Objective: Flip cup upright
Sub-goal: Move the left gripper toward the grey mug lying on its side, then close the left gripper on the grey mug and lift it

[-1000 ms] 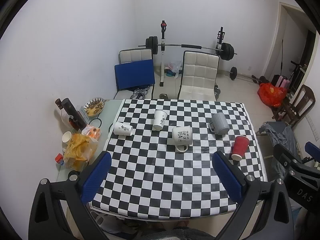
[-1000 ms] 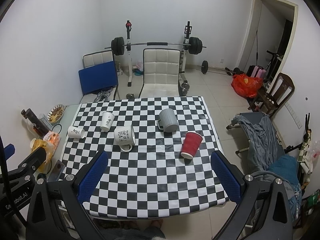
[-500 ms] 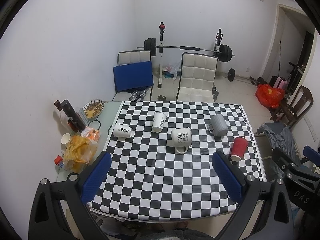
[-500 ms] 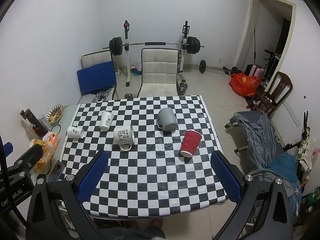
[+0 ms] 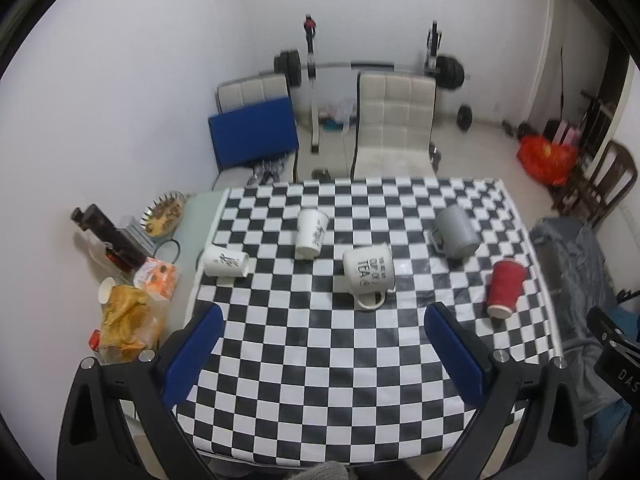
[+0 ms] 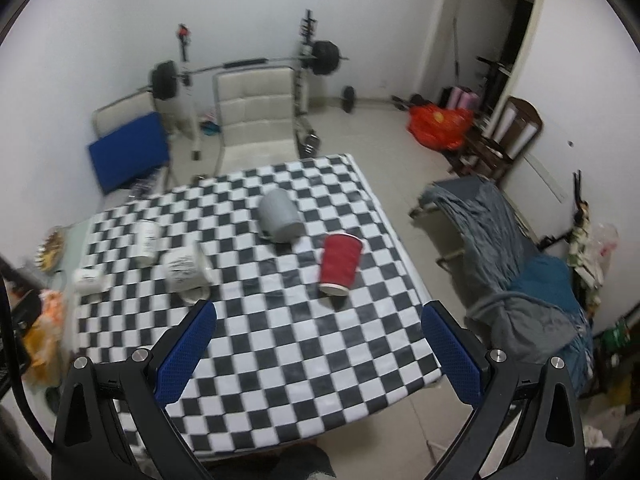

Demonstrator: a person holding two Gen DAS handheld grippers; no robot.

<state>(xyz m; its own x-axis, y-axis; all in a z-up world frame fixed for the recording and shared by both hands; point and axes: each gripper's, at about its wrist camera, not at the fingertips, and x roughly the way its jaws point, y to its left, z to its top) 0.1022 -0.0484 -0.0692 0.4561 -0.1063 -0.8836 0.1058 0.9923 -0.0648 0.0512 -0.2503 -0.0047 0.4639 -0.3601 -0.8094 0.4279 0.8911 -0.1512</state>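
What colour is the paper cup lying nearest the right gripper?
Red, with a white rim: the paper cup, clearest in the right wrist view.

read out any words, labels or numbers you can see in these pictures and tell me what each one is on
"CUP OF TEA": on the tipped white mug, partly cut off, seen upside down.
"DAS": on the right gripper, seen at the left view's edge; cut off.
Black script marks on the two white cups: too small to read.
Printed orange packet: unreadable.

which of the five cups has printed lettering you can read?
The white ceramic mug reading "CUP OF TEA", mid-table, handle toward camera. The other white cups carry only small marks; grey and red are plain.
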